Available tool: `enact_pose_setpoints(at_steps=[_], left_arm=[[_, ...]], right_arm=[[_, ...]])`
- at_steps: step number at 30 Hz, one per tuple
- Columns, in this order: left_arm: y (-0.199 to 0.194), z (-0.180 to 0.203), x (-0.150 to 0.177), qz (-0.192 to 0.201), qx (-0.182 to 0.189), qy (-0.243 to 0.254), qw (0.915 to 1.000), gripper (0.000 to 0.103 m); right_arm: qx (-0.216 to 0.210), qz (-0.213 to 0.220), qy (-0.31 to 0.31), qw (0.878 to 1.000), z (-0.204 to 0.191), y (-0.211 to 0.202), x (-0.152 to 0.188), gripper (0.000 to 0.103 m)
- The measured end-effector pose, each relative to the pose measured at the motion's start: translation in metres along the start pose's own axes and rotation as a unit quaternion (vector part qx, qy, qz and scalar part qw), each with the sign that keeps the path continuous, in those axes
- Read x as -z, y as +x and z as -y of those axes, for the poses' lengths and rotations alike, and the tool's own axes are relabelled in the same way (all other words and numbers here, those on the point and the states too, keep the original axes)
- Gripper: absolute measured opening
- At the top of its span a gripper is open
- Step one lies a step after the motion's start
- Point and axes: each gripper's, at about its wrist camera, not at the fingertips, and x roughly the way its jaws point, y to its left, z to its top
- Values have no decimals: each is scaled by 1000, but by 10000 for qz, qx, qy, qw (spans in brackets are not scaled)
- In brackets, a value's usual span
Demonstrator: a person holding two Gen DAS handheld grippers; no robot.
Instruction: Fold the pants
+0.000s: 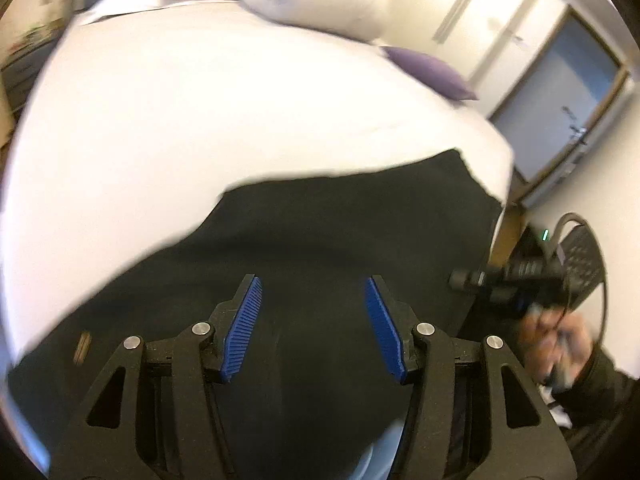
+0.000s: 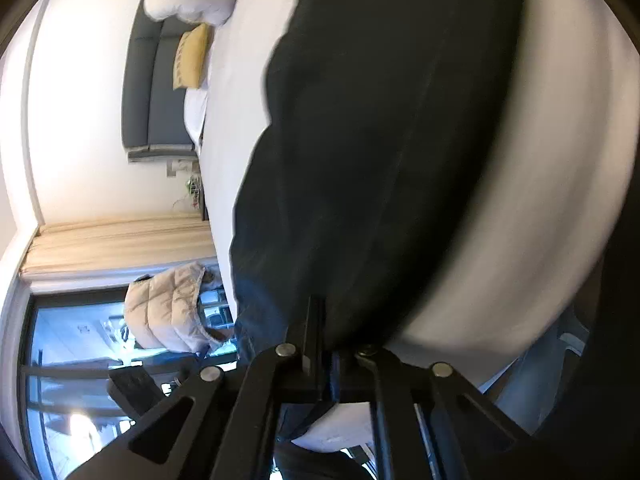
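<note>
Left gripper [image 1: 313, 320] hovers above black pants [image 1: 320, 232], blue pads [image 1: 244, 328] spread apart, nothing between them. Pants lie flat across near part of white bed [image 1: 200, 100]. Purple cushion [image 1: 432, 72] near far edge. Right gripper [image 2: 320, 320] at bed's right side, fingers pressed together, pinching pants edge.

I find no legible text, label, brand, number or sign in either wrist view; the small tan tag [image 1: 82, 347] on the pants [image 1: 320, 232] is too blurred to read
</note>
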Motion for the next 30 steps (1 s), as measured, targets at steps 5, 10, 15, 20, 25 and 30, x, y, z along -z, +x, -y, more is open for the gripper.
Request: enact_pose_setpoints(at_steps=[5, 10, 15, 20, 25, 30], left_arm=[[106, -3, -53, -963, 92, 176, 9952, 45], [131, -48, -76, -960, -575, -216, 9935, 11], [83, -66, -103, -299, -588, -741, 9951, 7], [110, 53, -91, -919, 616, 650, 9917, 7], [181, 43, -69, -1411, 612, 370, 9874, 6], [167, 21, -95, -1192, 139, 84, 9927, 4]], right_arm=[[-92, 101, 125, 9998, 13, -2, 2, 1], [-81, 177, 86, 9998, 14, -9, 4, 0], [16, 189, -168, 9997, 2, -7, 8, 2], [-21, 197, -154, 9997, -1, -4, 9, 2], [-159, 227, 21, 9996, 13, -9, 9, 1], [-335, 356, -47, 9988, 10, -26, 6, 17]])
